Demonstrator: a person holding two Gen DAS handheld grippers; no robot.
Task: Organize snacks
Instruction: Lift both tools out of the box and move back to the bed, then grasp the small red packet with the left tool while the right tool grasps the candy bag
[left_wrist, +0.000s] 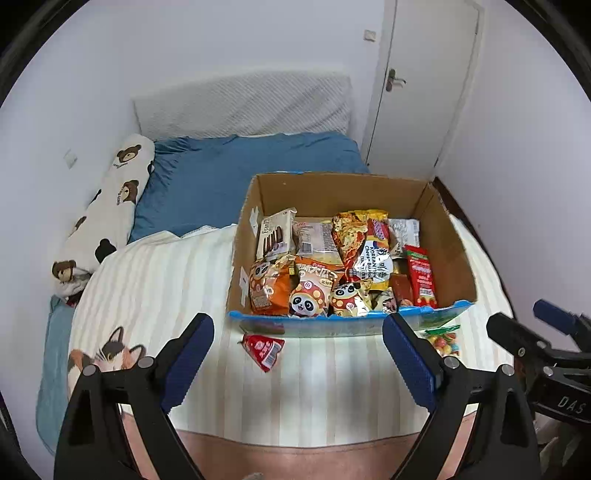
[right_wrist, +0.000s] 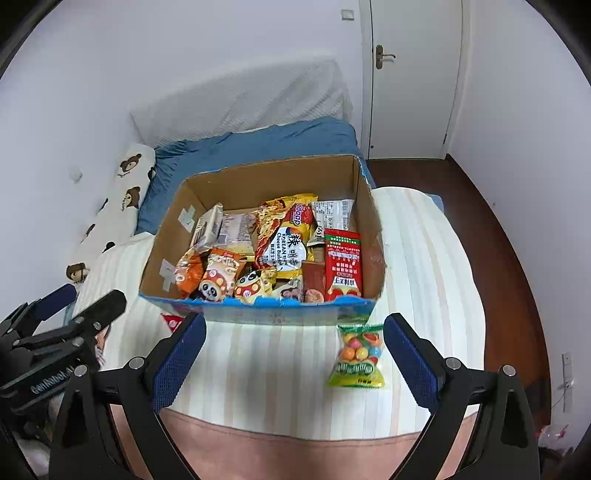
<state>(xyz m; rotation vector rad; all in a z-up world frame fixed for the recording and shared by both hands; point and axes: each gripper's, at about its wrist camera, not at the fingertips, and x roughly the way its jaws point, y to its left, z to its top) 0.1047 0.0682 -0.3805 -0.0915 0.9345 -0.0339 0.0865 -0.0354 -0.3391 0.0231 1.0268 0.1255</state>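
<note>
An open cardboard box (left_wrist: 450, 236) (right_wrist: 369, 199) full of snack packets stands on the striped bedcover. A small red packet (left_wrist: 264, 349) lies on the cover just in front of the box; only its corner shows in the right wrist view (right_wrist: 171, 320). A green bag of coloured candy balls (right_wrist: 358, 356) lies in front of the box's right corner, partly hidden behind a finger in the left wrist view (left_wrist: 445, 339). My left gripper (left_wrist: 297, 358) is open and empty, above the cover near the red packet. My right gripper (right_wrist: 293, 354) is open and empty, left of the candy bag.
A bear-print pillow (left_wrist: 107, 214) and blue sheet (left_wrist: 207, 184) lie beyond the box, with a white headboard (left_wrist: 243, 103). A white door (right_wrist: 410, 77) and dark wooden floor (right_wrist: 491, 229) are to the right. The bed's foot edge is close below the grippers.
</note>
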